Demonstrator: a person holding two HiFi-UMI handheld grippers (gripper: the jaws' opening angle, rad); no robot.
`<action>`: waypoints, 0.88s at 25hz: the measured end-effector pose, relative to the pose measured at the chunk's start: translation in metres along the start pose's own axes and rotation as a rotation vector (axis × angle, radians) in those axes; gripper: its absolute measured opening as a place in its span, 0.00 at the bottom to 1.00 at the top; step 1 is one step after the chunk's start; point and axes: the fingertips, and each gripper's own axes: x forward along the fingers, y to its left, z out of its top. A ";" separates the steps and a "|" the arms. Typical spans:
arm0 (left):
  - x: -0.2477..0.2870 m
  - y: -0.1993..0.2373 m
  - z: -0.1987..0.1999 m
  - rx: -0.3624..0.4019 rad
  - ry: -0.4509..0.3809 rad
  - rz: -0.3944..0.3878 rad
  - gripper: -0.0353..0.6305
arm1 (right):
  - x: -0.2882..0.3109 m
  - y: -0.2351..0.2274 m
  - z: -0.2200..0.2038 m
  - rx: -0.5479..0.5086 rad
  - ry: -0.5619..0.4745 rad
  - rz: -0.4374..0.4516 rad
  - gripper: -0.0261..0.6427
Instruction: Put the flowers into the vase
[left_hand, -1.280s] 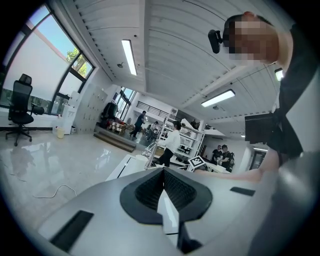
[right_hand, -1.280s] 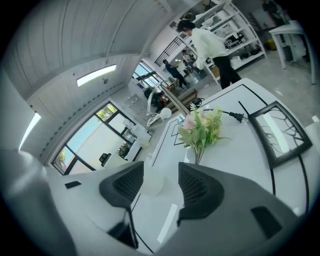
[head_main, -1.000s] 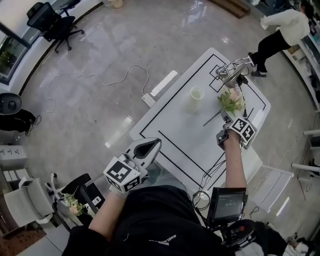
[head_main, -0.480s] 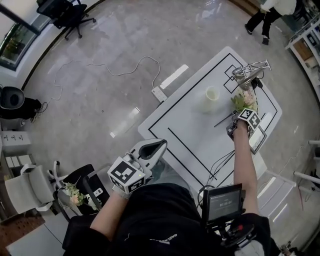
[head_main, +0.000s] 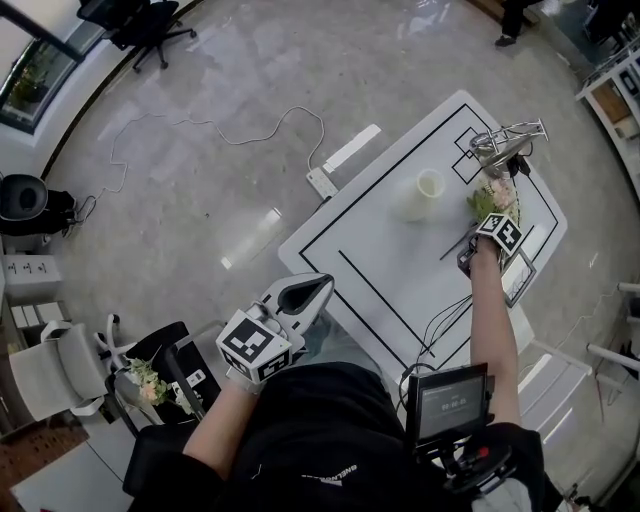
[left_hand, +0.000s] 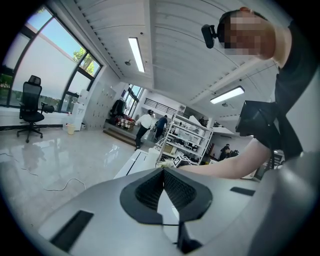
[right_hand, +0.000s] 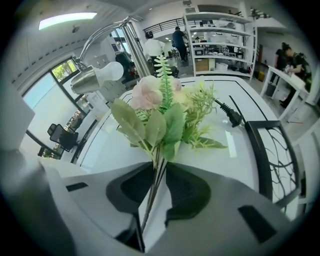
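Nothing is in the vase yet, as far as I can see. The bunch of artificial flowers (right_hand: 162, 107), pale pink blooms and green leaves on thin dark stems, is at the far right of the white table with black lines (head_main: 380, 265), just beside the silver desk lamp (head_main: 503, 140). I cannot tell whether it has left the tabletop. The right gripper (right_hand: 158, 172) has come in steeply from above, and its jaws have just been closing. The stems now run straight through the narrow gap and look pinched between the dark pads. The cream-coloured cylindrical vase (head_main: 428, 189) stands upright and empty toward the middle of the table, a little apart from the bunch. The left gripper (left_hand: 163, 174) hovers off the near edge of the table, jaws pressed together on nothing. I'd judge the pick-up just made, with the lift, the carry across to the vase and the lowering of the stems all left to do.
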 end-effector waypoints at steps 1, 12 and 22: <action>0.000 0.000 0.000 0.000 0.000 0.003 0.06 | 0.000 -0.001 0.000 0.011 -0.001 0.006 0.17; 0.001 -0.010 -0.001 0.006 0.001 -0.006 0.06 | -0.018 0.001 0.005 0.079 -0.078 0.091 0.12; 0.008 -0.030 -0.004 0.018 0.007 -0.066 0.06 | -0.070 0.014 0.011 0.178 -0.222 0.277 0.11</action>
